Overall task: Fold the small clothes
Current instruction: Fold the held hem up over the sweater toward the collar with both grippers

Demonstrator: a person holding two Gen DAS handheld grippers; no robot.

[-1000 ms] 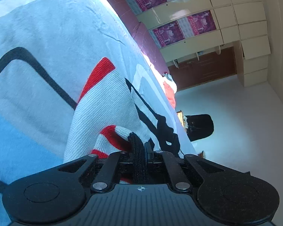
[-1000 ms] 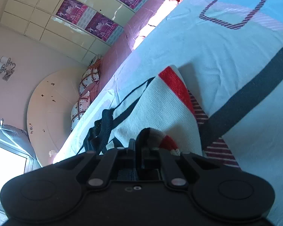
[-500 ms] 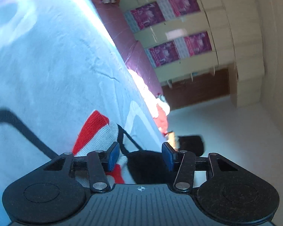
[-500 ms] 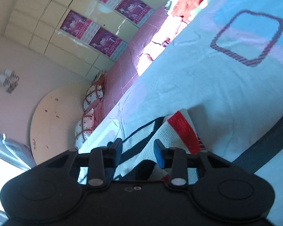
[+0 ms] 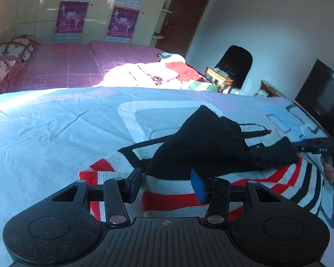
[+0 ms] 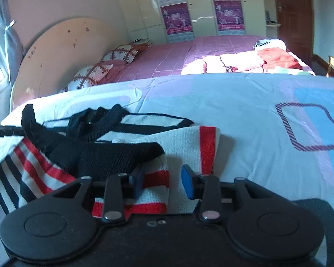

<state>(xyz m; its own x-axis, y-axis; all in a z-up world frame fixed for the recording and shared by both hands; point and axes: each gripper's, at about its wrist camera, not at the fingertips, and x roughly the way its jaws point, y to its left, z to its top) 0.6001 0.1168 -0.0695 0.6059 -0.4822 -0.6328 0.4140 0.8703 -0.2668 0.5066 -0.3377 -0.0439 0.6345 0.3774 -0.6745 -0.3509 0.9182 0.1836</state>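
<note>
With one fold laid, both the left gripper [image 5: 165, 183] and right gripper [image 6: 161, 181] hover part-open and empty above the striped knit sweater [image 5: 173, 198], so regripping an edge seems next.

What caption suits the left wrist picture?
Open left gripper hovers over a striped knit garment on the bedsheet.

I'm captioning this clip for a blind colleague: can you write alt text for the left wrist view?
The left gripper, jaws open and holding nothing, hovers over a knit sweater striped in white, red and black, its black part folded across the top, lying on a pale blue bedsheet. A pink bed with a clothes pile lies beyond.
</note>
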